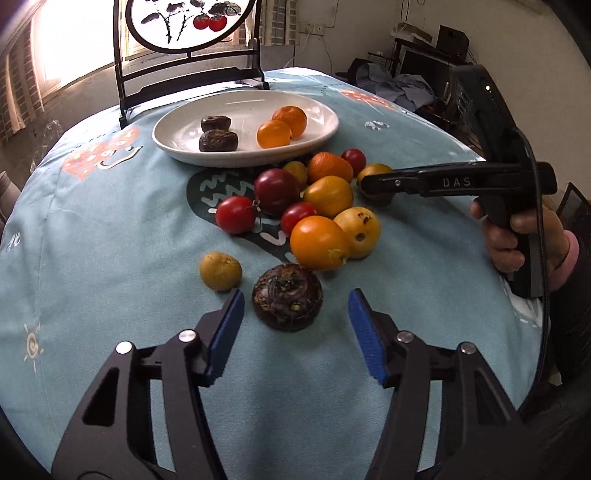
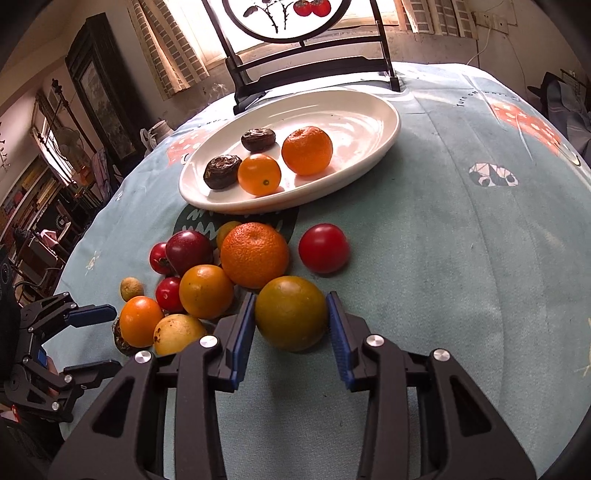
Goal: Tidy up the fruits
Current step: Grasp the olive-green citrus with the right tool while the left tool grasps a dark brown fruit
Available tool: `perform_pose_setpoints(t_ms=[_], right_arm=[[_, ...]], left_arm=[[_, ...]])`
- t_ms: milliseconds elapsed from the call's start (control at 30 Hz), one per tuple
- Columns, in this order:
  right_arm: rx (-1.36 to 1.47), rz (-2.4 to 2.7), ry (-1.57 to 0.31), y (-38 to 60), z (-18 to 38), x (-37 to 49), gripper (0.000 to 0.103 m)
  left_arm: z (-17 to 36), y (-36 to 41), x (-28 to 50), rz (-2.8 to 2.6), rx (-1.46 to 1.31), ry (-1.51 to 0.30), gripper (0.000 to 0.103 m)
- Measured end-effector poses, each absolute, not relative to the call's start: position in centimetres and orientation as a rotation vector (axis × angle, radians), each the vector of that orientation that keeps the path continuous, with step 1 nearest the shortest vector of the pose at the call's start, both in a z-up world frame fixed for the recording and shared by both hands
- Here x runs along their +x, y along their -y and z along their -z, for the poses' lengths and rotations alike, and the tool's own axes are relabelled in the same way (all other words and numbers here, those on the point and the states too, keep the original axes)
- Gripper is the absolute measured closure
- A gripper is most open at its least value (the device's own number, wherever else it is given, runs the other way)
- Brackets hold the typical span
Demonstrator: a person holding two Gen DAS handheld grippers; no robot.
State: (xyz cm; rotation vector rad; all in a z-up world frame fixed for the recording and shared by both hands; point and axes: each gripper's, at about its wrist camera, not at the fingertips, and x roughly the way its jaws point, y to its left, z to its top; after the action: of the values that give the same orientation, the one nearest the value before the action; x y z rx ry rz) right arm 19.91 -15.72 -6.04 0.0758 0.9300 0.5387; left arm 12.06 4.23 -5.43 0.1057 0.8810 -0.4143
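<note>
A white oval plate [image 1: 314,110] [image 2: 369,110] holds two dark water chestnuts and two oranges. A pile of oranges, red tomatoes and yellow fruits lies on the cloth in front of it. My left gripper [image 1: 295,310] is open, its blue pads either side of a dark water chestnut [image 1: 287,297] without touching it. My right gripper [image 2: 291,317] has its pads against both sides of a greenish-orange fruit [image 2: 291,314], which rests on the cloth; it also shows in the left wrist view [image 1: 375,177].
A light blue patterned cloth [image 1: 110,258] covers the round table. A dark framed stand with a round painted panel [image 1: 184,22] stands behind the plate. A small brownish fruit [image 1: 220,270] lies apart at the left. Furniture surrounds the table.
</note>
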Motion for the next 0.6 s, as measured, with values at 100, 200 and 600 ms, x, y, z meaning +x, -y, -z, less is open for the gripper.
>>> perform_pose_setpoints(t_ms=[100,200,600], right_arm=[[0.076,-0.539,-0.930,15.7,6.0,19.9,0.064],[0.075,-0.539,-0.930,15.7,6.0,19.9,0.064],[0.076,-0.539,-0.930,15.7,6.0,19.9,0.064]], left_arm=[[6.0,-3.9,12.7,0.404,0.107,-0.915,0.050],[6.2,-3.8,13.0,0.395,0.105,-0.924,0.051],[6.6,-3.0,13.7,0.344,0.156,-0.941,0.059]])
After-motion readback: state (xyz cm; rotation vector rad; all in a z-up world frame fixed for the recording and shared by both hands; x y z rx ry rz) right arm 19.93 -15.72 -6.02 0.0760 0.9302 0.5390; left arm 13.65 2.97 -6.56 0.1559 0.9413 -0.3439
